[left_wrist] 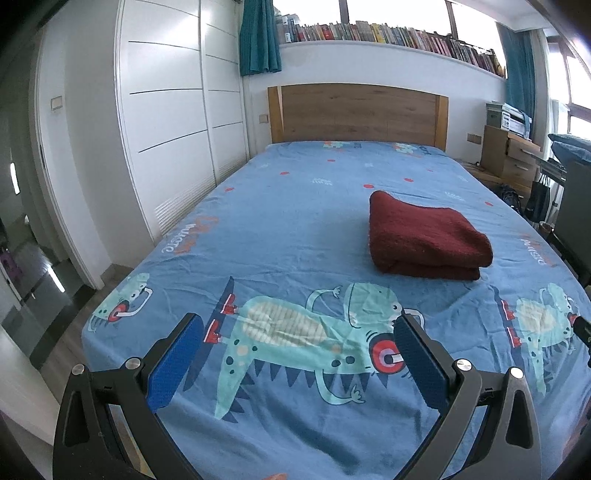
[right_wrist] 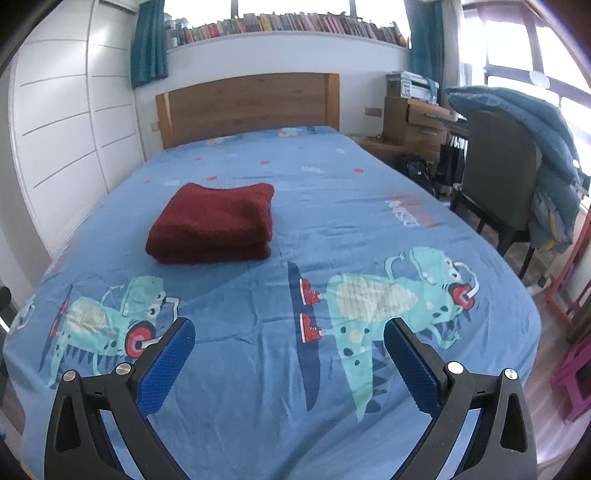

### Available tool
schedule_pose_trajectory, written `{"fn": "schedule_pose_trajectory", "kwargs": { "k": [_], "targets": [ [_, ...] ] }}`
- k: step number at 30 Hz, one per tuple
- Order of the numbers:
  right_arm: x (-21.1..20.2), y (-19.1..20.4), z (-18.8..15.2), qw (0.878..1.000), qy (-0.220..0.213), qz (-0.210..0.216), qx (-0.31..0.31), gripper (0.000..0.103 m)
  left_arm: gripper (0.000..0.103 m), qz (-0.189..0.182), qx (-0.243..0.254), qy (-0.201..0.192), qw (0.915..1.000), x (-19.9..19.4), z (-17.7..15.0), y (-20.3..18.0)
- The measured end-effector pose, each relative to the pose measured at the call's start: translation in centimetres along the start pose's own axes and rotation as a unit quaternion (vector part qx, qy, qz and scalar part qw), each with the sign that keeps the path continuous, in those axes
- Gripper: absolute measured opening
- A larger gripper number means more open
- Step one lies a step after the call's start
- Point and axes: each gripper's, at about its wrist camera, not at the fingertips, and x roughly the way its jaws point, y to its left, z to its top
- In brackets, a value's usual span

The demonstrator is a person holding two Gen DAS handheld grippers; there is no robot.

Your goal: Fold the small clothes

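My left gripper hangs over the near end of the bed, its two blue pads spread wide with nothing between them. My right gripper hovers the same way, fingers apart and empty, above the blue sheet printed with green dinosaurs.

The dark red garment lies folded into a thick, neat stack about halfway up the bed, flat on the sheet. From my left wrist it sits ahead and to the right; from my right wrist the garment sits ahead and to the left, so it lies between the two grippers' lines of sight and well apart from both.

Beyond the bed stand a wooden headboard, a white wardrobe on the left, and a row of books on the sill. A chair draped with blue bedding stands to the right.
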Motion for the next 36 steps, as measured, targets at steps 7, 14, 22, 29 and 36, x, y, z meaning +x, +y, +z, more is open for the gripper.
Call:
{"fn": "schedule_pose_trajectory", "kwargs": {
  "k": [7, 14, 22, 29, 36],
  "targets": [
    [-1.4, 1.1, 1.0, 1.000, -0.012, -0.010, -0.021, 0.102, 0.101, 0.003, 0.003, 0.000, 1.0000, -0.2, 0.1, -0.2],
    [-3.0, 1.8, 1.8, 0.999, -0.031, -0.010, -0.033, 0.102, 0.101, 0.004, 0.003, -0.004, 1.0000, -0.8, 0.3, -0.5],
    [-3.9, 2.3, 2.3, 0.998, -0.041, -0.010, -0.037, 0.102, 0.101, 0.001, 0.010, -0.006, 0.9999, -1.1, 0.4, -0.9],
    [-4.0, 2.2, 2.4, 0.998, -0.043, -0.009, -0.040, 0.102, 0.101, -0.001, 0.011, -0.007, 0.9999, -1.1, 0.4, -1.0],
    [-4.1, 2.2, 2.4, 0.998, -0.043, -0.010, -0.039, 0.102, 0.101, 0.001, 0.009, -0.009, 0.9999, -1.1, 0.4, -1.0]
  ]
}}
